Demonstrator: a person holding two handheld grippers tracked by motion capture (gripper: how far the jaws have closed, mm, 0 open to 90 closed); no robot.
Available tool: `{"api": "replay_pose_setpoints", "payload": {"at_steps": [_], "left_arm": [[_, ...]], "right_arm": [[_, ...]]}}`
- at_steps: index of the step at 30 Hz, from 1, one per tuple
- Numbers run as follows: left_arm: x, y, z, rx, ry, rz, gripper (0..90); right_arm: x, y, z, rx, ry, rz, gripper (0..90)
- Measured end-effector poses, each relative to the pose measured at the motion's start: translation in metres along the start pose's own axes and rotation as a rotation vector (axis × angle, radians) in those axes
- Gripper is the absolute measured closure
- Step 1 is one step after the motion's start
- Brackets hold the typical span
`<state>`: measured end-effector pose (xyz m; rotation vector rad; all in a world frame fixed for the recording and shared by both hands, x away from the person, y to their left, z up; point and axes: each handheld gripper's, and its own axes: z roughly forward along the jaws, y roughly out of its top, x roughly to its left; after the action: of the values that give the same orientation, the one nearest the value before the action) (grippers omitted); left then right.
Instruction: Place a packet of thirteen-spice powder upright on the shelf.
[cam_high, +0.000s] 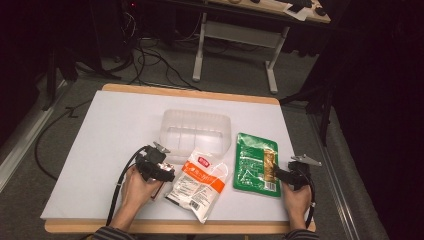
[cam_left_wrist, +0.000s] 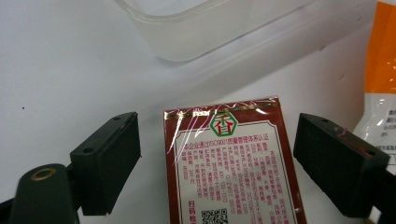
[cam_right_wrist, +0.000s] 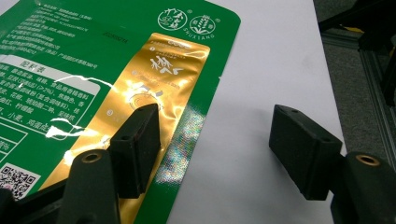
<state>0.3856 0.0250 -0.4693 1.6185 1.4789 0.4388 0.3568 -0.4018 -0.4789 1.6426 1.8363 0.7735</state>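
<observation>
— Surface? White board (cam_high: 100, 145) with a wooden rim, on grey carpet; dark room behind, cables on the floor, a white-legged desk (cam_high: 235, 30) beyond the far edge.

— On the board? Clear plastic tub (cam_high: 196, 131) at the middle; orange-and-white pouch (cam_high: 197, 184) toward the near edge; flat green-and-gold packet (cam_high: 256, 164) near the right edge.

— Left gripper (cam_left_wrist: 217, 154)? Jaws spread wide, straddling a dark red box with printed label (cam_left_wrist: 233, 163), touching neither side, just left of the pouch.

— Right gripper (cam_right_wrist: 219, 140)? Also spread apart, gripping nothing; one jaw over the packet's gold stripe, the other over bare board.
</observation>
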Motion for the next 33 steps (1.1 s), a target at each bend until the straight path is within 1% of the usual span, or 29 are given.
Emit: {"api": "replay_pose_setpoints", "payload": {"at_steps": [3,7,14,24,25,31,33], "left_arm": [[-0.001,0.000,0.004,0.012,0.011,-0.013,15.8],[-0.001,-0.001,0.010,0.029,0.028,-0.019,15.9],[0.000,-0.002,0.015,0.051,0.049,-0.026,16.4],[0.001,-0.001,0.017,0.066,0.051,-0.039,21.0],[0.000,-0.001,0.017,0.068,0.047,-0.051,22.4],[-0.002,-0.001,0.015,0.070,0.034,-0.050,29.6],[-0.002,-0.001,0.015,0.070,0.035,-0.049,29.9]], "right_arm": [[0.000,0.000,0.000,0.002,0.000,-0.001,34.4],[0.000,0.000,0.000,-0.001,0.001,-0.001,34.4],[0.000,0.000,0.000,-0.001,0.002,-0.001,34.5],[0.000,0.000,0.000,-0.001,0.002,-0.002,34.5],[0.000,0.000,0.000,-0.001,0.003,-0.003,34.5],[0.000,0.000,0.000,-0.001,0.002,-0.002,34.5],[0.000,0.000,0.000,-0.001,0.003,-0.002,34.5]]}}
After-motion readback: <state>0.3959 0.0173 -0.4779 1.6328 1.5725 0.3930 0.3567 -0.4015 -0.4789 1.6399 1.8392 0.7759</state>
